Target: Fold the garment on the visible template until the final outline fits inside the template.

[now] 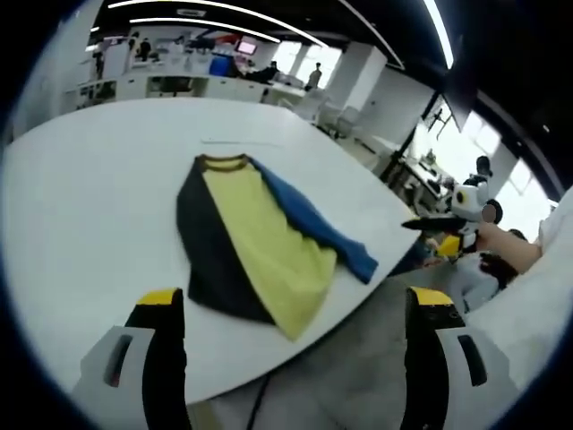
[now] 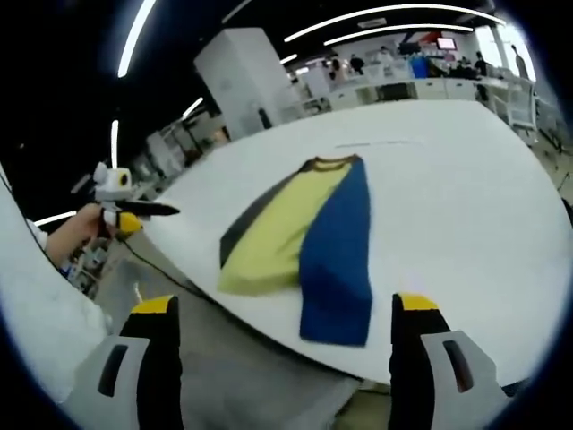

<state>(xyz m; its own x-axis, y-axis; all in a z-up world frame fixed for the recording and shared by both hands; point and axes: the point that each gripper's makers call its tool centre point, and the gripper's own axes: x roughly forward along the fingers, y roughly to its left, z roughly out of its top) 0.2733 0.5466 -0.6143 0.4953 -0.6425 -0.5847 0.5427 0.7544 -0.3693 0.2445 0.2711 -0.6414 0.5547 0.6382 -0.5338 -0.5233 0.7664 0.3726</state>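
A yellow shirt [image 1: 269,242] with a dark collar lies flat near the white table's [image 1: 89,197] front edge. Its dark sleeve [image 1: 210,242] is folded along one side, and its blue sleeve [image 1: 318,224] lies along the other. In the right gripper view the shirt [image 2: 277,224] shows its blue sleeve [image 2: 338,260] reaching the table [image 2: 466,179] edge. My left gripper [image 1: 295,300] hovers open short of the hem, off the table. My right gripper [image 2: 284,306] is open too, above the floor beside the edge. Each view also catches the other gripper in a hand: the right gripper [image 1: 448,222], the left gripper [image 2: 121,202].
A thin line mark [image 1: 237,141] runs on the table beyond the collar, also seen as a line mark [image 2: 376,143]. Grey floor [image 1: 358,358] lies under the rounded table edge. A white sleeve [image 2: 36,305] is at the side. Office desks and people stand far behind.
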